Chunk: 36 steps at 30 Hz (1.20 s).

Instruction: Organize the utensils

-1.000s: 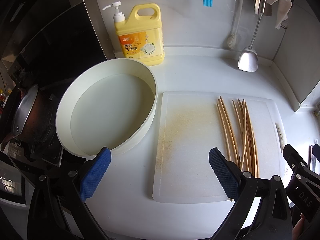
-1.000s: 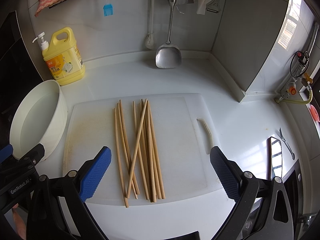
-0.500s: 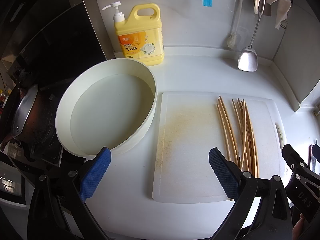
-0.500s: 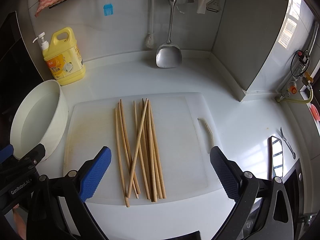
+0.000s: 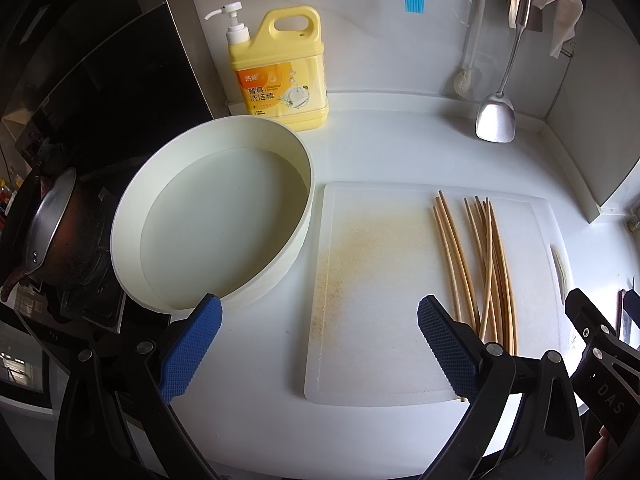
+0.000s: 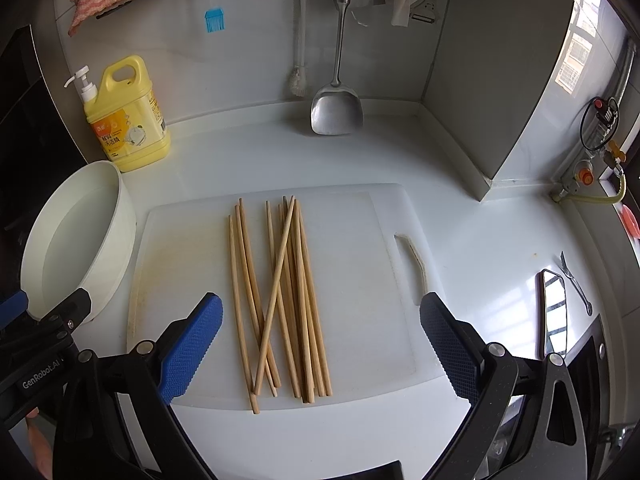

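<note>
My right gripper (image 6: 320, 344), jaws wide and empty, hovers nearest the chopsticks (image 6: 288, 300) lying lengthwise away from me on the cutting board (image 6: 360, 280), while my left gripper (image 5: 320, 344), equally wide, has them off to its right.

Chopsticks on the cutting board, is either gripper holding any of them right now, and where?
Nothing is held. Both the left gripper and right gripper are open and empty; the chopsticks lie loose on the cutting board.
</note>
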{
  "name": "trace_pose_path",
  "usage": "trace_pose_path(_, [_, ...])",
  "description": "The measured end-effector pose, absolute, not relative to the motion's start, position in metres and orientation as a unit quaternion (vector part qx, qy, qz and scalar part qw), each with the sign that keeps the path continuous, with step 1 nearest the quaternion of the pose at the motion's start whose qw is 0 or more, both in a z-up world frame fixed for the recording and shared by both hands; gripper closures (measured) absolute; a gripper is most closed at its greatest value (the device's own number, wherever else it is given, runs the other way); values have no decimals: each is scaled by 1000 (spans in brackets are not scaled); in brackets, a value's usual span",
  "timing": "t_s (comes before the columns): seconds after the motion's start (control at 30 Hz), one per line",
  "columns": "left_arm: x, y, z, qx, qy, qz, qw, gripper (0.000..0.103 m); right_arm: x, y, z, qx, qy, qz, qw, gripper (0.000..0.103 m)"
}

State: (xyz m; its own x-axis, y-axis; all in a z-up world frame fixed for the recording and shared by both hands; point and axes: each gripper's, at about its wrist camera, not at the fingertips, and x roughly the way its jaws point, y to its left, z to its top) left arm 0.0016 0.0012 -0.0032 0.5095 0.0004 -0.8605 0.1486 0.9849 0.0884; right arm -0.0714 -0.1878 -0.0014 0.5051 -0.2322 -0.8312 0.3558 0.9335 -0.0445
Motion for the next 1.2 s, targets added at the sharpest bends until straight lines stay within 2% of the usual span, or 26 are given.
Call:
trace_pose_path(1.07, [-1,-1,-4,77,493,-47,865,6,-84,-202,-13,92,450,-132,878,8])
trace_pose_path(1.2, [0,-9,-19,84,509,-61,855,6,-89,-210,-23,105,449,-120,879,8])
